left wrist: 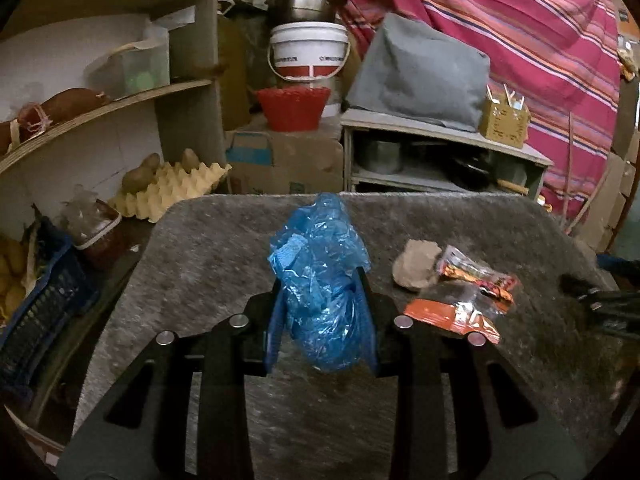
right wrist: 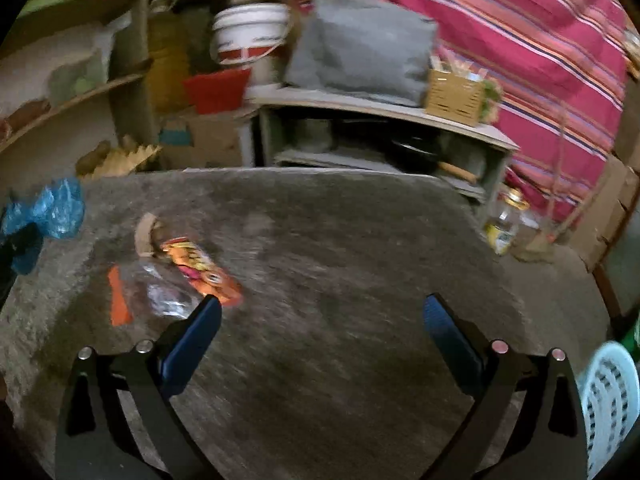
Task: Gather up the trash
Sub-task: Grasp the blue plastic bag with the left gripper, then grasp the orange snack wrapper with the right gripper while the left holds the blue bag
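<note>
A crumpled blue plastic bag (left wrist: 320, 280) is pinched between the blue pads of my left gripper (left wrist: 322, 288), held above the grey felt table (left wrist: 200, 264); the same blue plastic bag (right wrist: 56, 208) shows at the far left of the right wrist view. To its right lie a brown paper wad (left wrist: 416, 266), an orange snack wrapper (left wrist: 476, 274), a clear plastic wrapper (left wrist: 464, 300) and an orange card (left wrist: 448, 318). My right gripper (right wrist: 322, 320) hangs open over the bare table, with the orange snack wrapper (right wrist: 202, 270) and clear plastic wrapper (right wrist: 168, 292) just beyond its left finger.
A light blue slatted basket (right wrist: 612, 400) stands at the right edge, below the table. Behind the table are shelves with an egg tray (left wrist: 172, 188), a red bowl (left wrist: 294, 106), a white bucket (left wrist: 308, 52) and a grey cushion (left wrist: 420, 76). A jar (right wrist: 506, 220) sits on the floor.
</note>
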`<state>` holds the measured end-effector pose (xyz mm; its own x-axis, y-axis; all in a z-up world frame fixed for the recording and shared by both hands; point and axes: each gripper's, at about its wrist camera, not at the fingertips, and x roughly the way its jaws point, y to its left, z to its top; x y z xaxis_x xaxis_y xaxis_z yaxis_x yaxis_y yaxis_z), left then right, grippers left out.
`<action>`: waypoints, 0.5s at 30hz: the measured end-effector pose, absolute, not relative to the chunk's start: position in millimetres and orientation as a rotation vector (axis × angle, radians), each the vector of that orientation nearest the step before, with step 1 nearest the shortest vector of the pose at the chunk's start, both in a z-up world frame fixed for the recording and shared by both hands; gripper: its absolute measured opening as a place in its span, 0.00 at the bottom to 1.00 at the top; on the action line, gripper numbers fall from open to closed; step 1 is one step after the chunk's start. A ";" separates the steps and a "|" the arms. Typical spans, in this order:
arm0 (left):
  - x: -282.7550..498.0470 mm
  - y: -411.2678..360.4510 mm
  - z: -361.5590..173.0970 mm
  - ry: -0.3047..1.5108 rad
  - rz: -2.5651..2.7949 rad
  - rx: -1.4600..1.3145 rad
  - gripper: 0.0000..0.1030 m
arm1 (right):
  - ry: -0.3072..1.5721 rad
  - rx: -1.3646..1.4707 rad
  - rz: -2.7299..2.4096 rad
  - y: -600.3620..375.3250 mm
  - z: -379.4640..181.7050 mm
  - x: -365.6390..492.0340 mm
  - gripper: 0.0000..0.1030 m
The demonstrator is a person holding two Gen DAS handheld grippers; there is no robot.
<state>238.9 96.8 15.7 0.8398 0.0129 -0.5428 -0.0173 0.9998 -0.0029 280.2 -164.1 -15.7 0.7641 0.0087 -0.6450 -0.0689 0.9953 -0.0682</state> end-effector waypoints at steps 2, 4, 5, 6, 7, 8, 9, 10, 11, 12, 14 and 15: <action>239.8 104.1 17.4 0.567 0.022 -0.019 0.30 | 0.726 -0.143 0.064 -144.8 -21.5 296.3 0.96; 242.2 112.2 17.8 0.569 0.026 -0.041 0.30 | 0.746 -0.169 0.075 -134.9 -25.8 307.4 0.96; 243.9 116.3 17.7 0.573 0.032 -0.056 0.30 | 0.759 -0.176 0.084 -130.4 -27.6 315.1 0.96; 245.2 119.7 17.8 0.577 0.034 -0.071 0.30 | 0.765 -0.176 0.093 -128.4 -28.2 318.9 0.96; 245.5 121.6 17.5 0.579 0.033 -0.082 0.30 | 0.774 -0.177 0.105 -124.7 -29.5 323.9 0.96; 245.9 122.4 17.4 0.579 0.033 -0.090 0.30 | 0.781 -0.182 0.111 -121.8 -30.8 327.3 0.96; 246.9 122.5 17.9 0.578 0.031 -0.094 0.30 | 0.789 -0.195 0.116 -117.3 -32.4 331.0 0.96; 246.3 122.6 17.8 0.576 0.030 -0.093 0.30 | 0.793 -0.208 0.123 -113.4 -33.7 332.4 0.96; 246.8 122.1 17.8 0.575 0.030 -0.092 0.30 | 0.796 -0.220 0.132 -110.3 -35.1 332.8 0.95; 247.8 120.6 18.0 0.574 0.026 -0.092 0.30 | 0.801 -0.237 0.143 -105.7 -37.3 332.4 0.95; 248.9 118.2 17.6 0.574 0.020 -0.092 0.30 | 0.805 -0.281 0.148 -96.4 -42.6 331.1 0.95; 249.6 116.8 17.5 0.575 0.017 -0.091 0.30 | 0.803 -0.300 0.143 -94.2 -45.3 330.5 0.95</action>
